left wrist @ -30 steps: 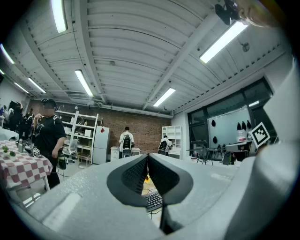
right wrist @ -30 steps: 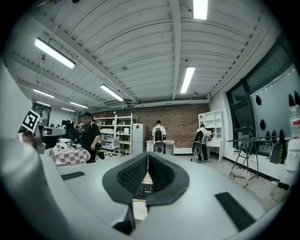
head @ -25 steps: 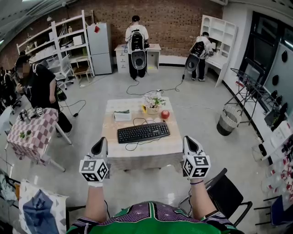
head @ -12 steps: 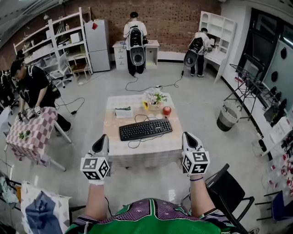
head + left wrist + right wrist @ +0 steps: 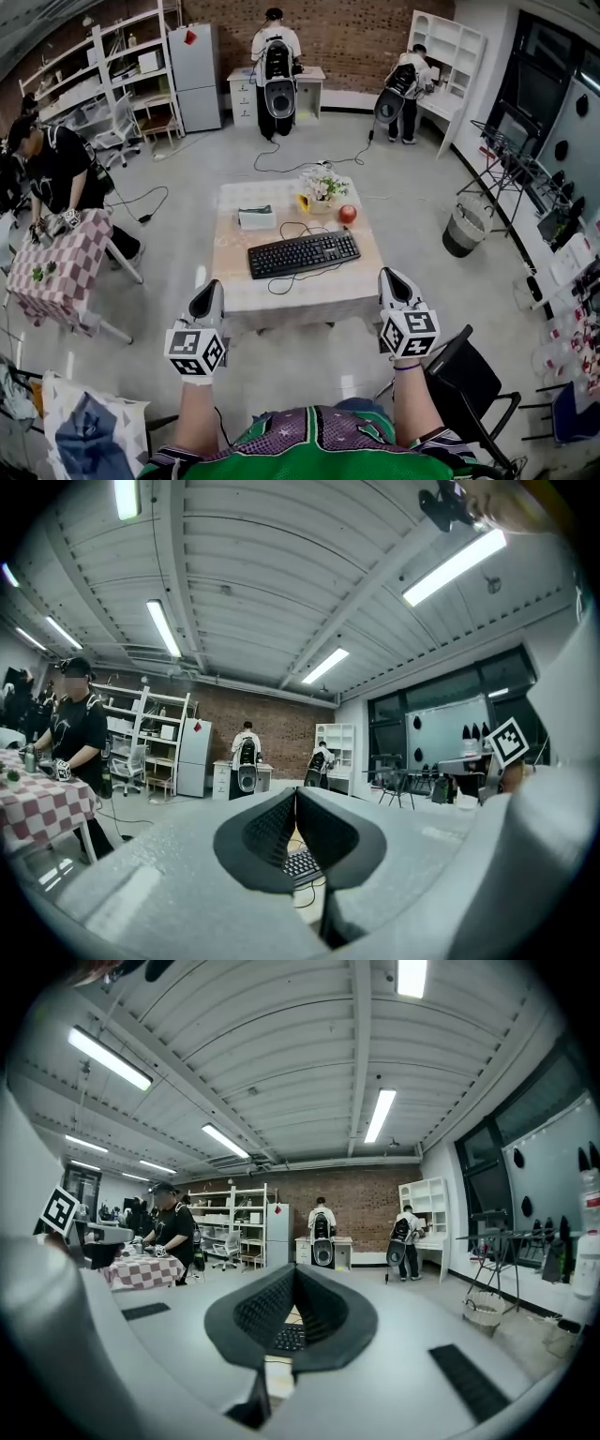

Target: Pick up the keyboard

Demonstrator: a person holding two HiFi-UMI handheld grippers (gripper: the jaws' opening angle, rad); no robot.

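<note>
A black keyboard point(image 5: 304, 254) lies on the tabletop point(image 5: 286, 298). The left gripper point(image 5: 207, 295) and right gripper point(image 5: 394, 281) hover short of it, fingers closed and empty.

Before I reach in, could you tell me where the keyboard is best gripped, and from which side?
Probably by its short ends, left tongs on the left end, right tongs on the right, each coming in from its side. The keyboard lies flat and long across the table. Both tongs are shut, so open them first.

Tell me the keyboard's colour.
The keyboard is black, clearest in the head view.
</note>
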